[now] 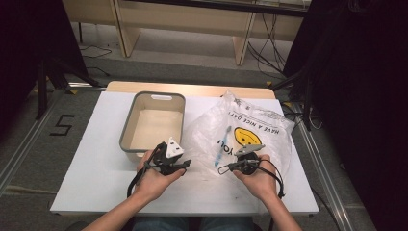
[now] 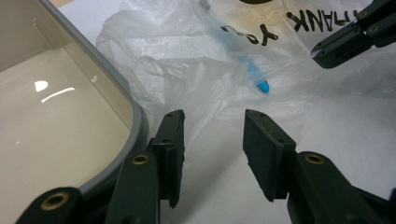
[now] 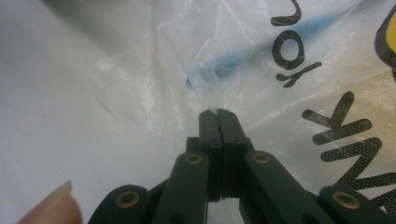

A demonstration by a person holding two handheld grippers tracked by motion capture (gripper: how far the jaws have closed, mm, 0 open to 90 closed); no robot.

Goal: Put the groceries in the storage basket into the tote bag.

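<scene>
A clear plastic bag [image 1: 250,130] with black lettering and a yellow smiley lies on the white table, and a blue toothbrush [image 1: 222,144] is inside it. My left gripper [image 1: 185,164] is open just left of the bag, beside the grey bin [image 1: 126,139]. In the left gripper view its jaws [image 2: 212,126] stand apart with the bag's [image 2: 187,79] crumpled edge reaching between them, untouched, and the toothbrush [image 2: 256,77] lies ahead. My right gripper [image 1: 223,168] is shut, its tips [image 3: 217,113] against the bag's film [image 3: 140,84] near the toothbrush [image 3: 233,60]. Whether film is pinched I cannot tell.
The grey bin [image 2: 135,112] is empty with a cream inside and stands at the table's back left. The white table [image 1: 91,163] ends close to the person's forearms. The right gripper [image 2: 327,49] also appears top right in the left gripper view.
</scene>
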